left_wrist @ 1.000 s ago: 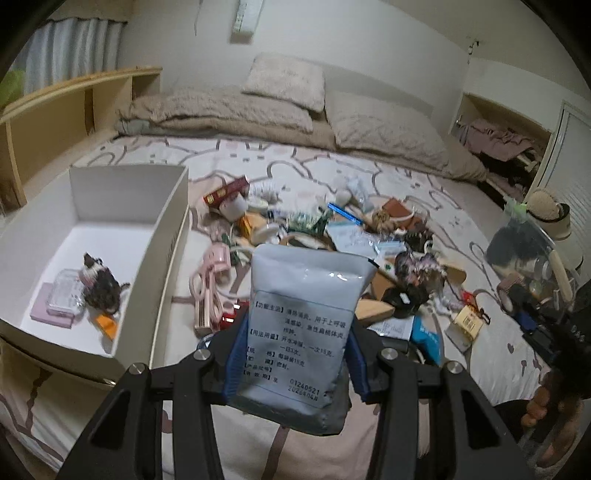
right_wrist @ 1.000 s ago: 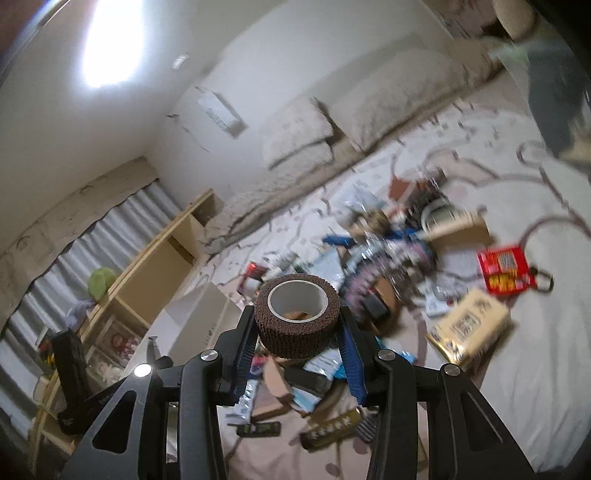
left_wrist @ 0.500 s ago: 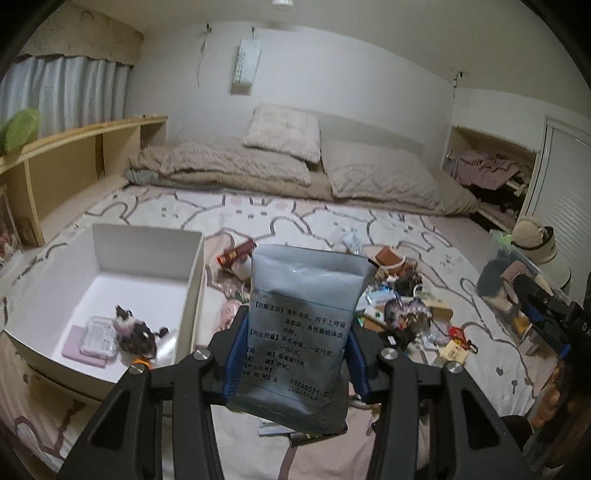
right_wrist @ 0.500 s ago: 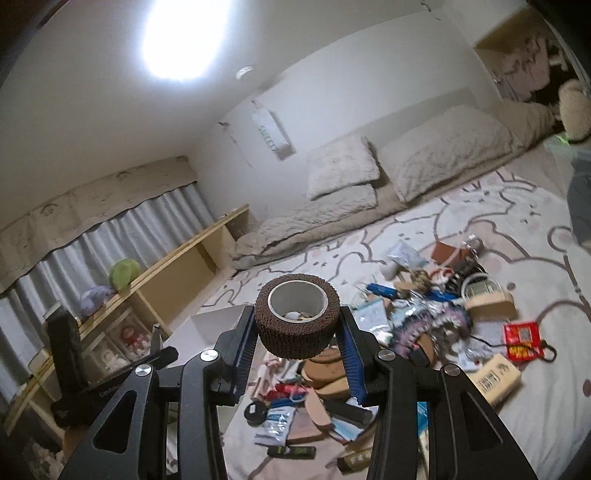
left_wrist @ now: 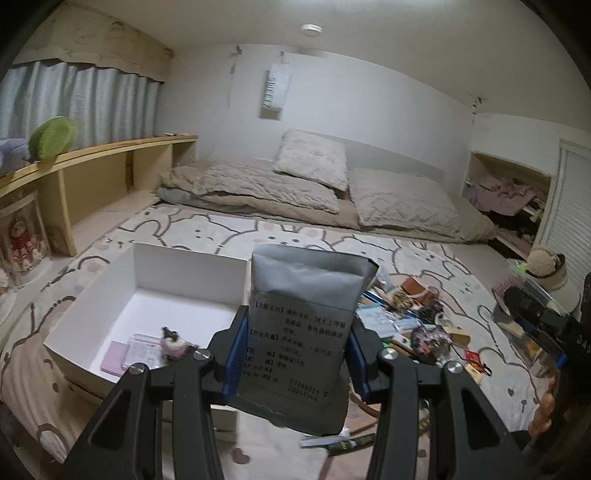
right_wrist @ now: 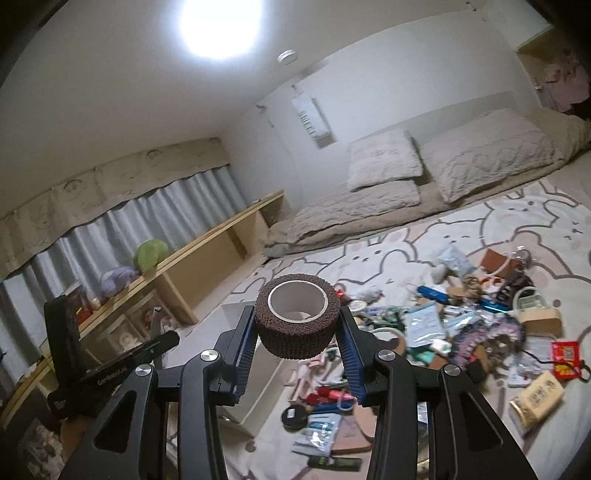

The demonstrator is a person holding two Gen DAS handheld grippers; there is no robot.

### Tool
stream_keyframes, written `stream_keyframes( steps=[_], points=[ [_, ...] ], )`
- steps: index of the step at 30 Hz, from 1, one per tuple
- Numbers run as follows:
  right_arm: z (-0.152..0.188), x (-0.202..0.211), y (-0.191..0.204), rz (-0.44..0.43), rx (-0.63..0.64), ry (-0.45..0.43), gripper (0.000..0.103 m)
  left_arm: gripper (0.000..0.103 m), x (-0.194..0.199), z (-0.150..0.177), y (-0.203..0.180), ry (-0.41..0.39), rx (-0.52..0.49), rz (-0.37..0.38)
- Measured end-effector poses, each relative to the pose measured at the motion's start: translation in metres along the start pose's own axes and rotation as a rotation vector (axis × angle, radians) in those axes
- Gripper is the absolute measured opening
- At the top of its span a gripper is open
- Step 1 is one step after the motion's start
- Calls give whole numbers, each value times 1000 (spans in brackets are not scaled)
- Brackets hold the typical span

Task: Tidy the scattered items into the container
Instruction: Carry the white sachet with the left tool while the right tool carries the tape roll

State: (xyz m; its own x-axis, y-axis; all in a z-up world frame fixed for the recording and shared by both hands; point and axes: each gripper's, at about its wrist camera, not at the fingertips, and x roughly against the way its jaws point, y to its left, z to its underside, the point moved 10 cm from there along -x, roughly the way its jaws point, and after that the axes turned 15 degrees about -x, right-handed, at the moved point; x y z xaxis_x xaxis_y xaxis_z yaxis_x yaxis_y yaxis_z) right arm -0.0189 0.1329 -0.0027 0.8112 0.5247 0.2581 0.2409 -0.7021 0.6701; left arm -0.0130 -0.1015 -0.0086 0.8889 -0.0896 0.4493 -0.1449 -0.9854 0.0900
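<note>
While left tongs point(left_wrist: 297, 354) pinch a flat grey foil sachet point(left_wrist: 306, 332) with black print, right tongs point(right_wrist: 297, 350) pinch a brown crepe-textured bandage roll point(right_wrist: 297, 319), white box point(left_wrist: 147, 295) open below.

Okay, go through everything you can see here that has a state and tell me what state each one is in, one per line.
left gripper: shut on the grey pouch, held upright
right gripper: shut on the brown tape roll, hole facing up
white box: open, a few items inside
scattered items: loose on the blanket
curtains: drawn
ceiling light: on
</note>
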Motion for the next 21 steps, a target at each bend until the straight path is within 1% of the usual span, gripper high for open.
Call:
stream_keyframes(
  steps=[4, 8, 14, 18, 21],
  points=[
    [4, -16, 20, -27, 21, 25, 43, 47, 4, -5, 24, -16, 14, -35],
    [5, -34, 46, -68, 37, 56, 43, 47, 10, -14, 44, -36, 7, -70],
    [18, -65, 79, -124, 70, 137, 43, 47, 13, -21, 73, -56, -9, -108],
    [38, -89, 97, -150, 101, 229, 43, 47, 0, -10, 87, -21, -22, -123],
    [54, -106, 105, -152, 117, 281, 43, 47, -9, 0, 100, 3, -12, -131]
  ],
)
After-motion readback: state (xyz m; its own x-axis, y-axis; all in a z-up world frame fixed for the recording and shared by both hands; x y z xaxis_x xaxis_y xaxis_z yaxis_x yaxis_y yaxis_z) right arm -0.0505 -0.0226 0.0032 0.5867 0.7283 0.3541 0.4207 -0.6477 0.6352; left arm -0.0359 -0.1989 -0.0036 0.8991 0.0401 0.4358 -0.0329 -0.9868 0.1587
